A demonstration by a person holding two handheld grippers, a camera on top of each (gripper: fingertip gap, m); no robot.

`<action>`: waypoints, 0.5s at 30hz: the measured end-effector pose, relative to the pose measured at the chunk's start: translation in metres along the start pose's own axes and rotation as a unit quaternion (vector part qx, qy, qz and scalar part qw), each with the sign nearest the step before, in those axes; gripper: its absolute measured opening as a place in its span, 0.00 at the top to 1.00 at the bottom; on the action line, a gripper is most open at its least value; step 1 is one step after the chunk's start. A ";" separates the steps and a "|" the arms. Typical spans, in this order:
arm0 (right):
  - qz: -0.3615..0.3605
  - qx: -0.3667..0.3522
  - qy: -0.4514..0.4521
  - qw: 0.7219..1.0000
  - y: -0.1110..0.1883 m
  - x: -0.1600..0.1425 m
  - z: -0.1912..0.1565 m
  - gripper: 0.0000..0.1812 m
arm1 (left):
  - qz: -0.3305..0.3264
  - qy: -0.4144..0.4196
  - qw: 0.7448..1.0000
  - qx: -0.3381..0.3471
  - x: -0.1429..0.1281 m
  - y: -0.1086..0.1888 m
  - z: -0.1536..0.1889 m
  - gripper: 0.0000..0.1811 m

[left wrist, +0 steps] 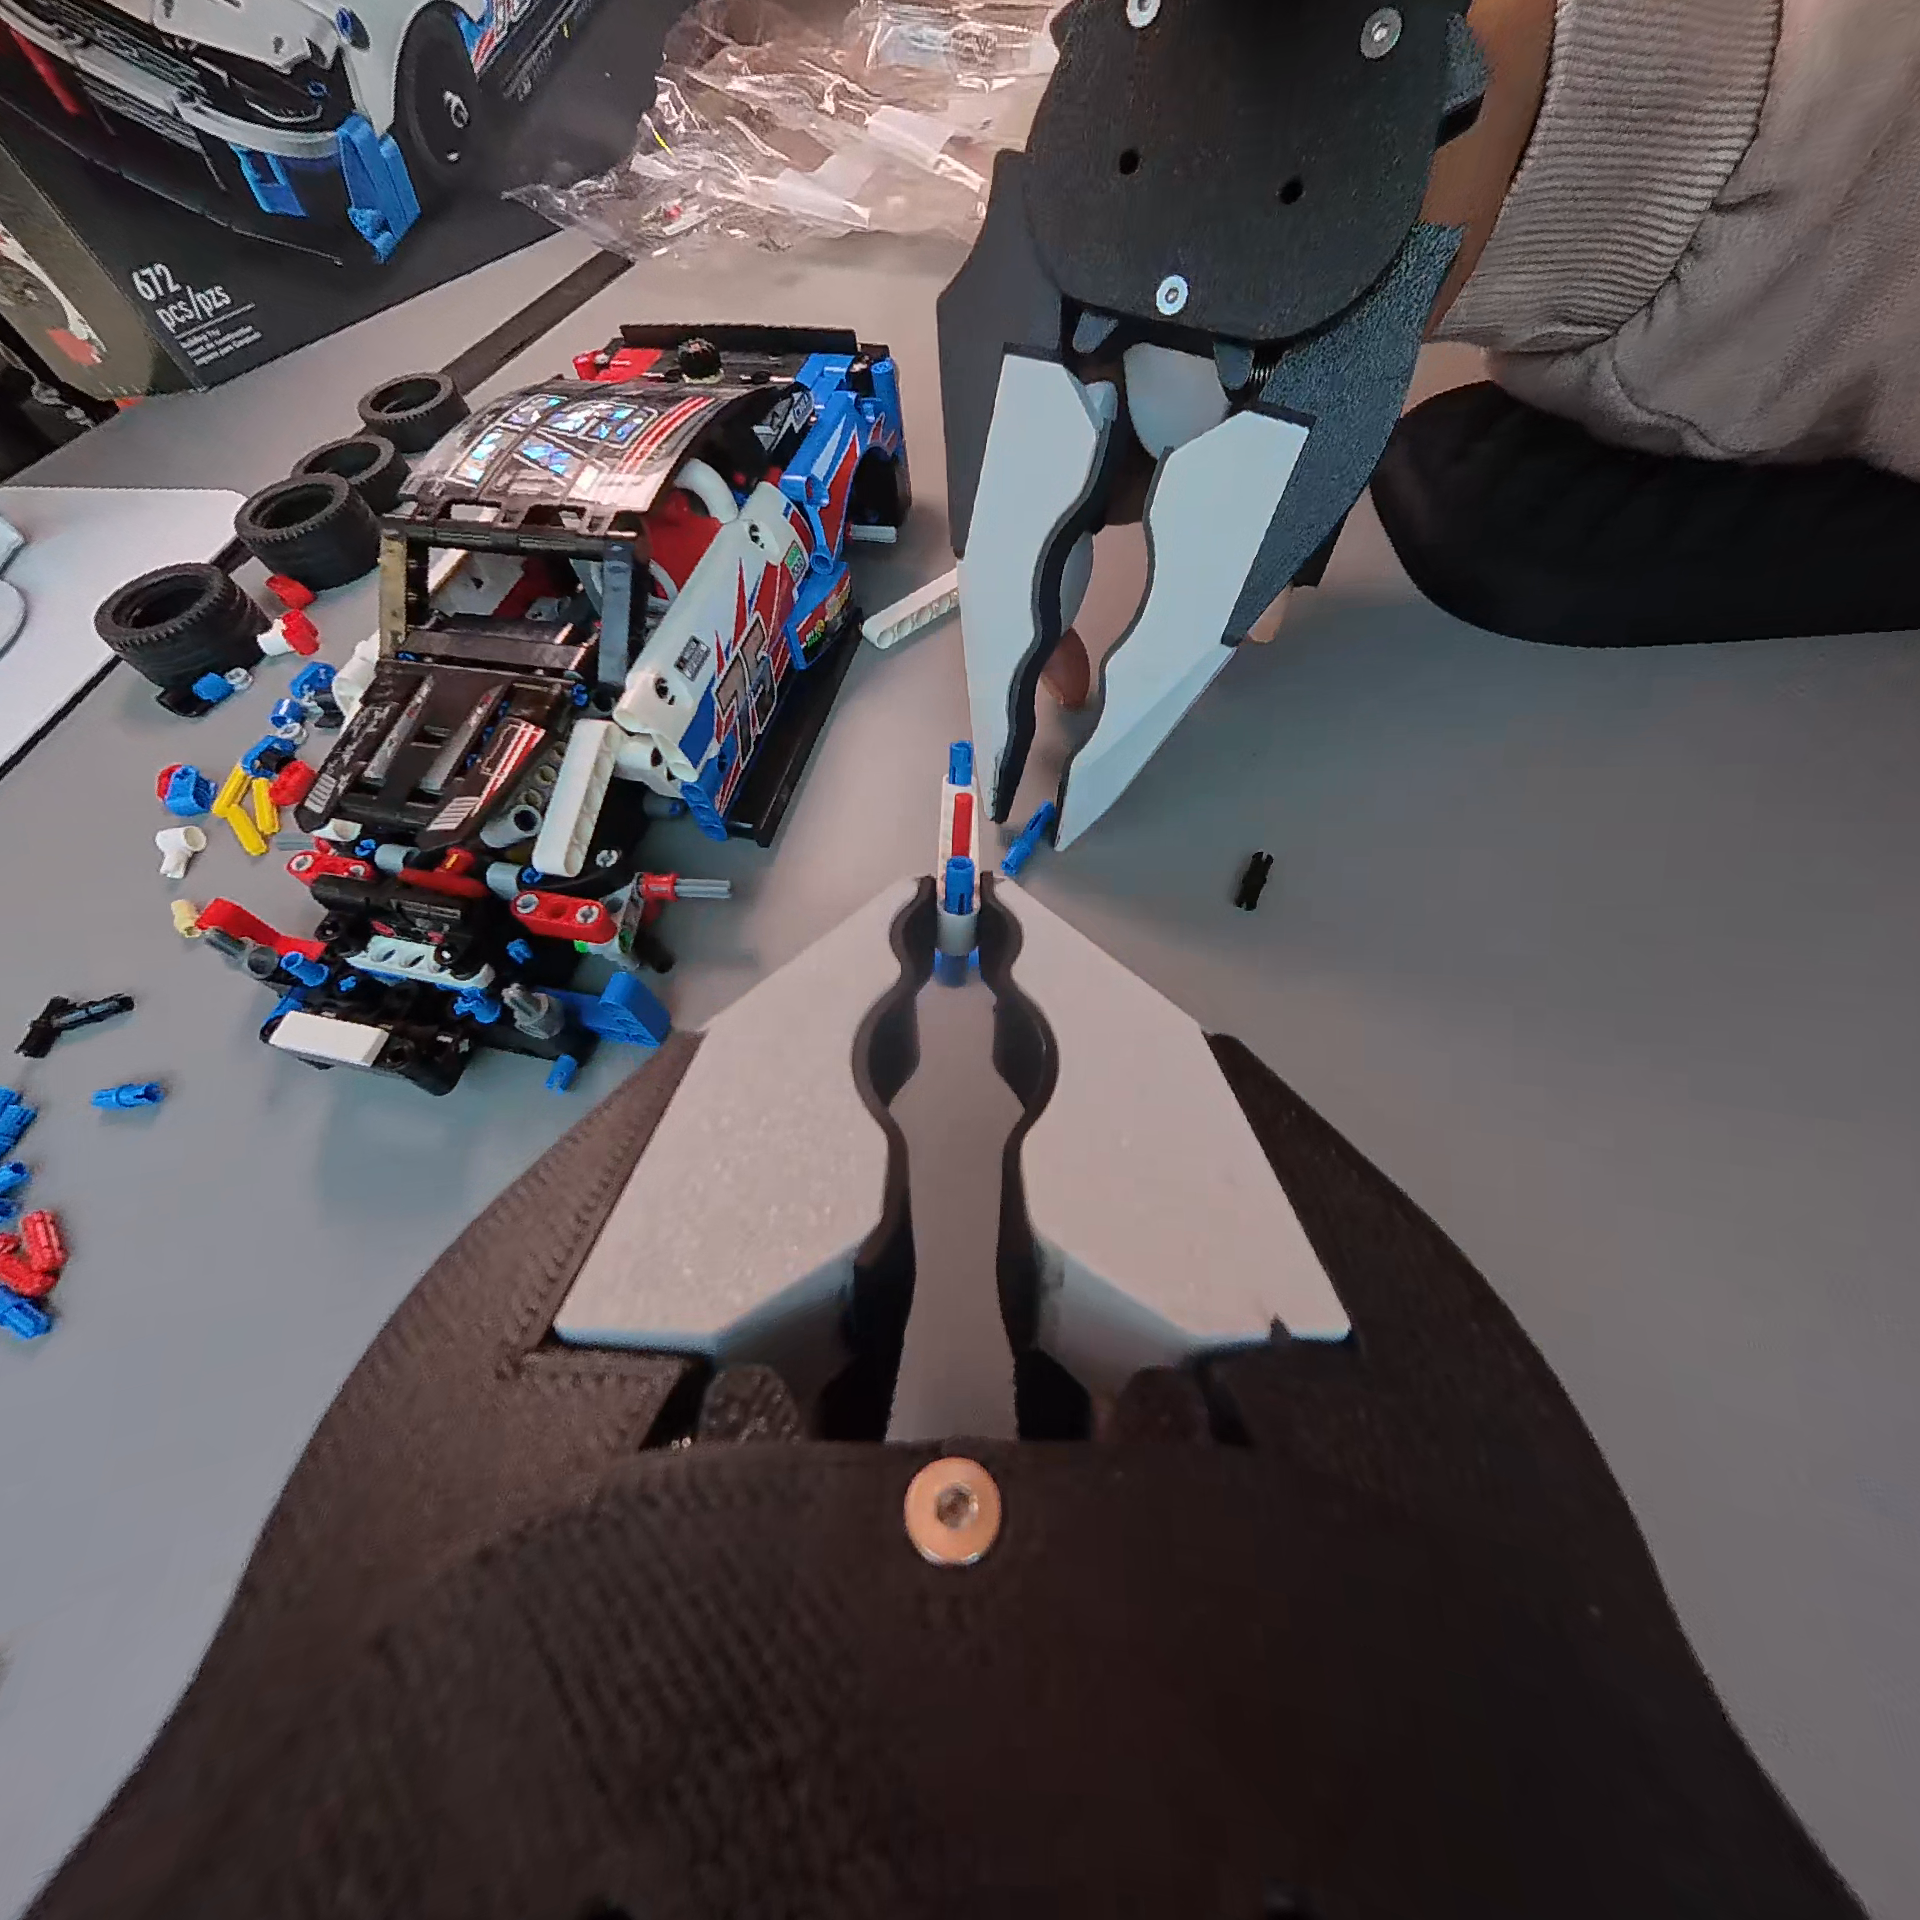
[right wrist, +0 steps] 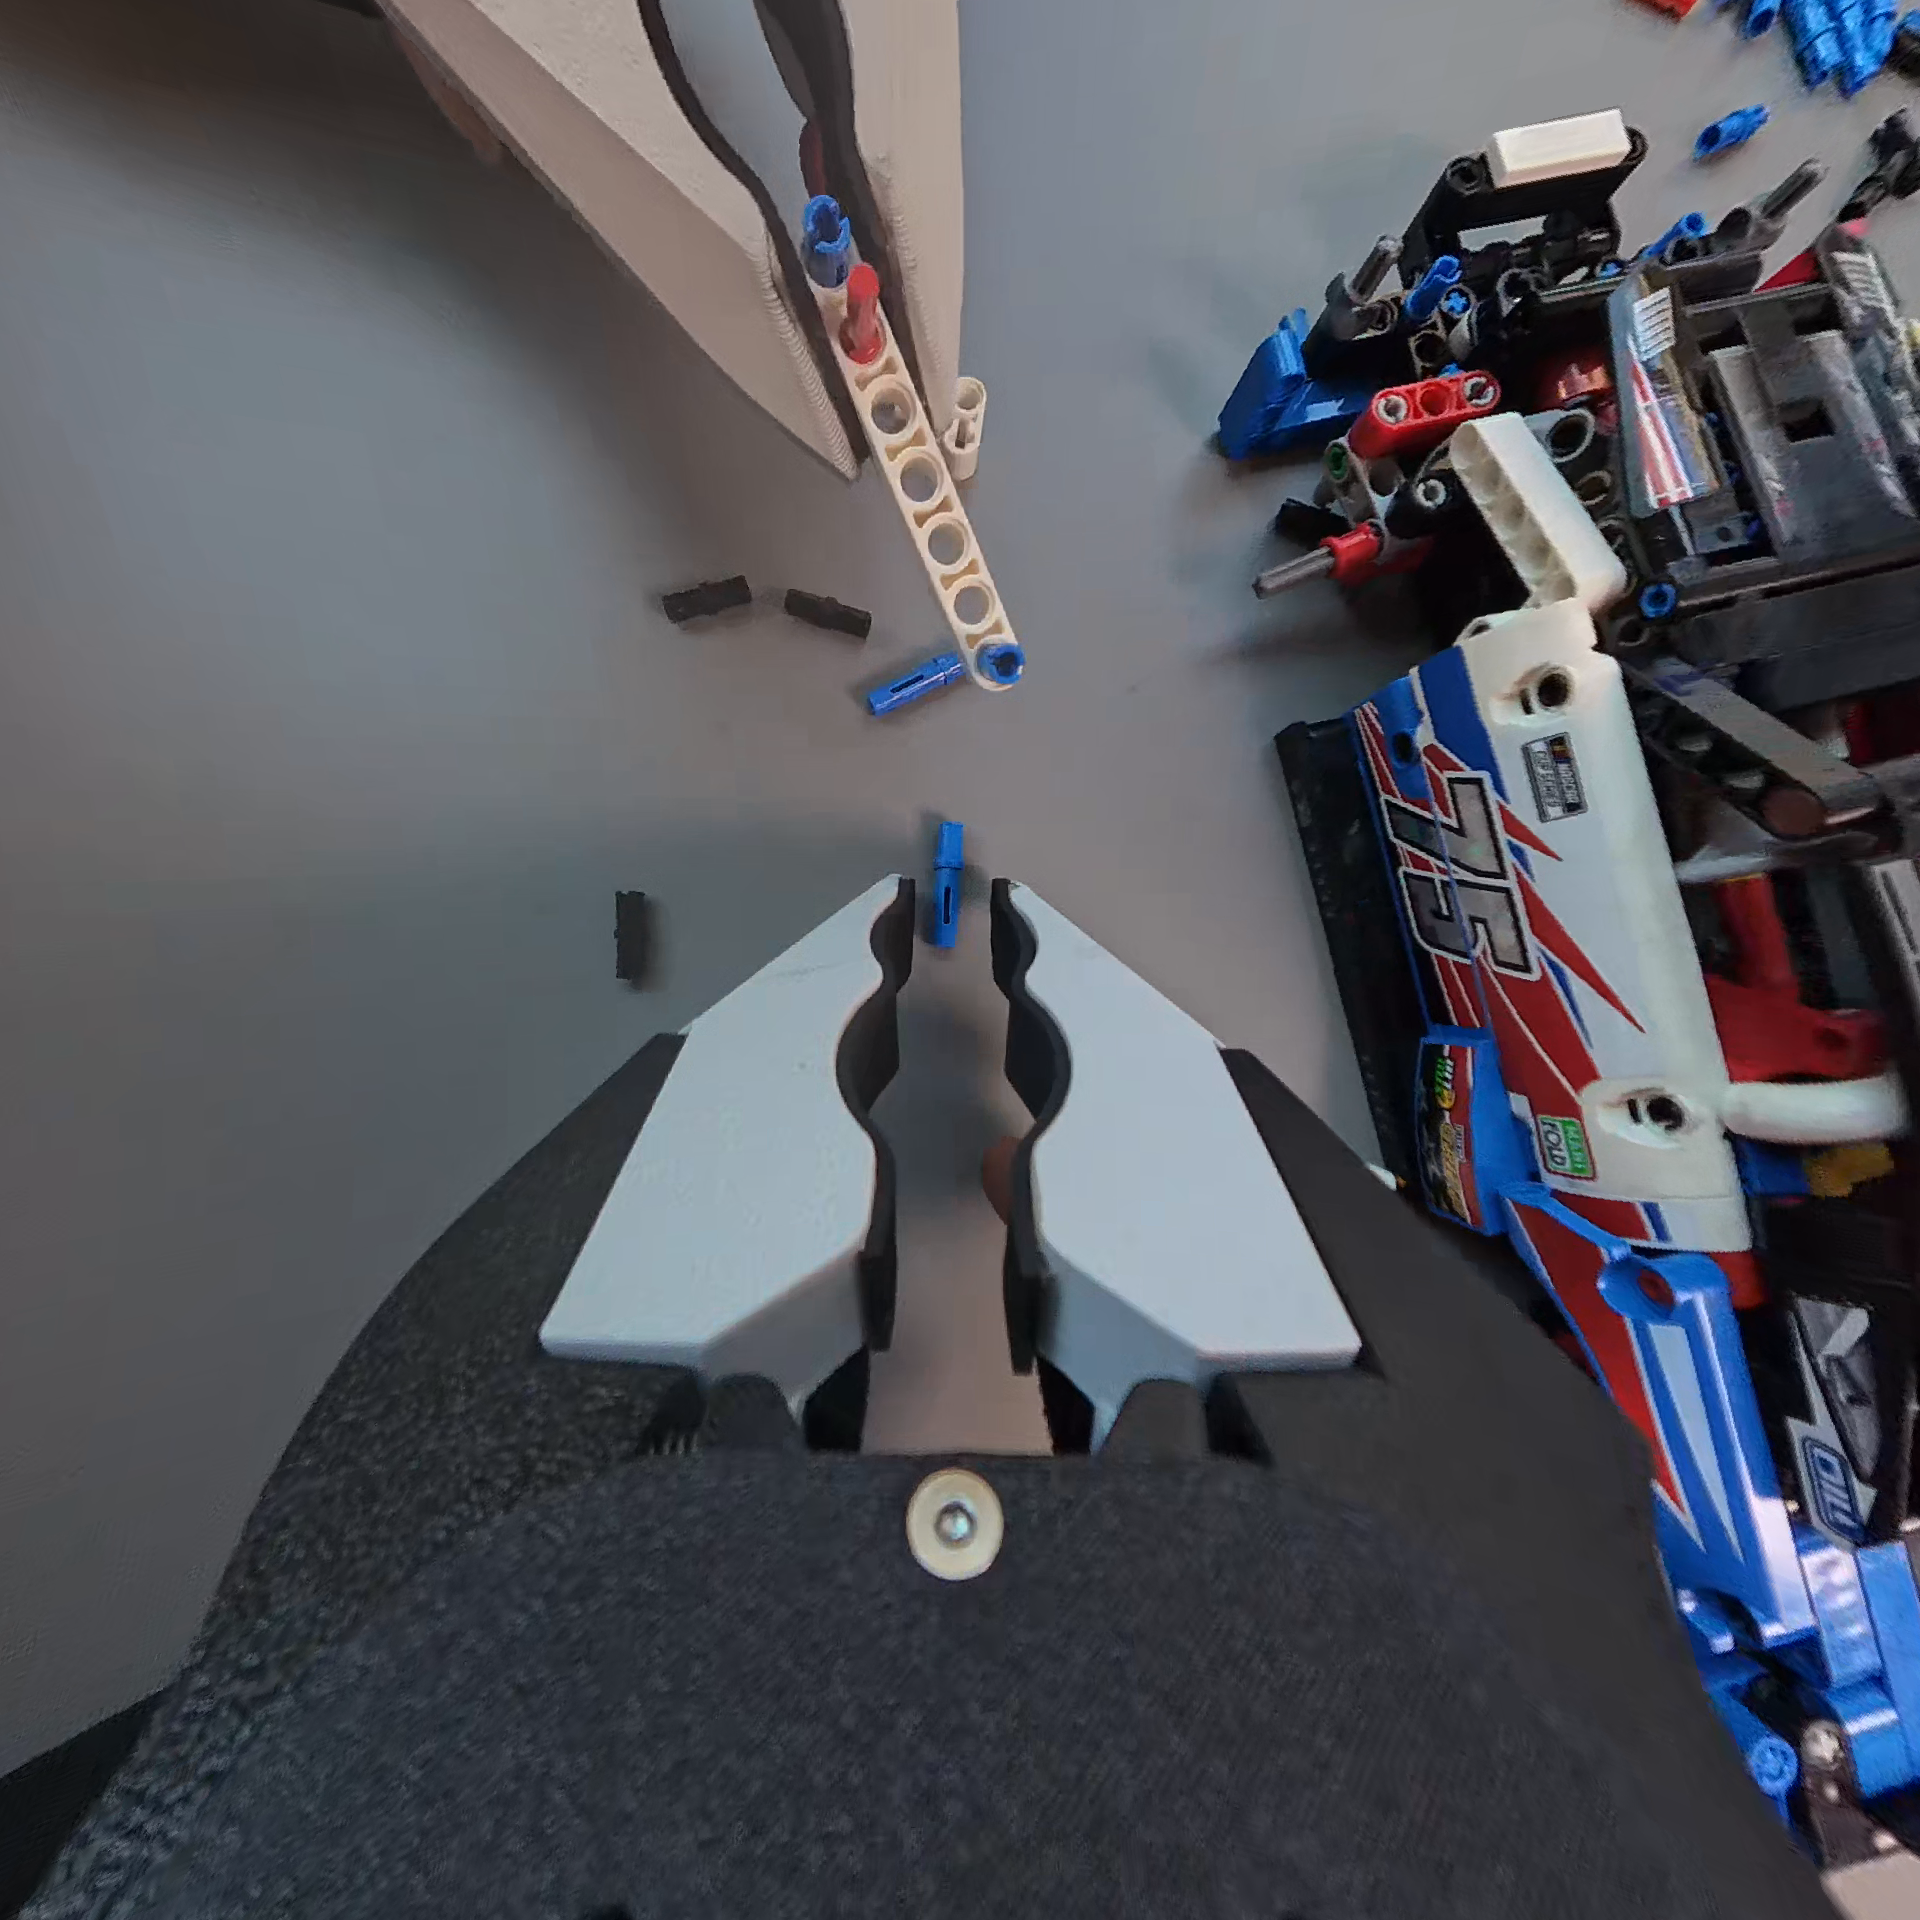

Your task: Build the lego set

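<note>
Between the two grippers on the grey desk [right wrist: 312, 520], the left gripper [left wrist: 956, 904] was clenched on one end of a white holed beam [right wrist: 935, 499], which carried a blue pin and a red pin near the gripped end and another blue pin at its far end. The right gripper [right wrist: 948, 894] had its jaws released, straddling a loose blue pin [right wrist: 945, 883] lying on the desk. Judged risks: the pin is small, round and smooth plastic, so closing off-centre could roll or flick it away; the long thin beam, held only at one end, could pivot under insertion force. Black pins [right wrist: 707, 601] lay scattered just beside. The part-built car [left wrist: 613, 665], glossy stickered panels over black framing, sat near the grippers, with ribbed rubber tyres [left wrist: 301, 525] beyond.
</note>
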State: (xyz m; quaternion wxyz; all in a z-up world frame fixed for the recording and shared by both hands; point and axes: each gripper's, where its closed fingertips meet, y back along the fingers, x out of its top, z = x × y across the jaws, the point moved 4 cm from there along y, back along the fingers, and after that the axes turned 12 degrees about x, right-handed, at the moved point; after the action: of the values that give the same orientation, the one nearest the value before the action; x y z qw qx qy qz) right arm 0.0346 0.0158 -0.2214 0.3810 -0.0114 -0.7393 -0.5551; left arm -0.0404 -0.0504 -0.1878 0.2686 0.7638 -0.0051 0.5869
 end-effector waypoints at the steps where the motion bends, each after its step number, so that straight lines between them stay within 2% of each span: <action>1: -0.003 0.003 0.001 1.000 -0.001 0.001 0.001 0.93 | 0.000 0.001 1.000 -0.001 0.000 0.000 0.000 0.97; 10: -0.031 0.048 -0.011 0.998 -0.004 0.005 0.003 0.95 | -0.007 0.004 1.000 -0.010 -0.003 -0.003 0.003 0.97; 15: -0.073 0.057 0.002 0.996 -0.004 0.008 0.003 0.95 | -0.014 0.006 1.000 -0.004 -0.006 -0.005 0.002 0.97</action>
State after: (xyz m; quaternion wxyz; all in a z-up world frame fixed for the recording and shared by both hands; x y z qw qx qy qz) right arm 0.0256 0.0137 -0.2208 0.3411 0.0655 -0.7680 -0.5381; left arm -0.0393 -0.0488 -0.1949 0.2799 0.7596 0.0051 0.5871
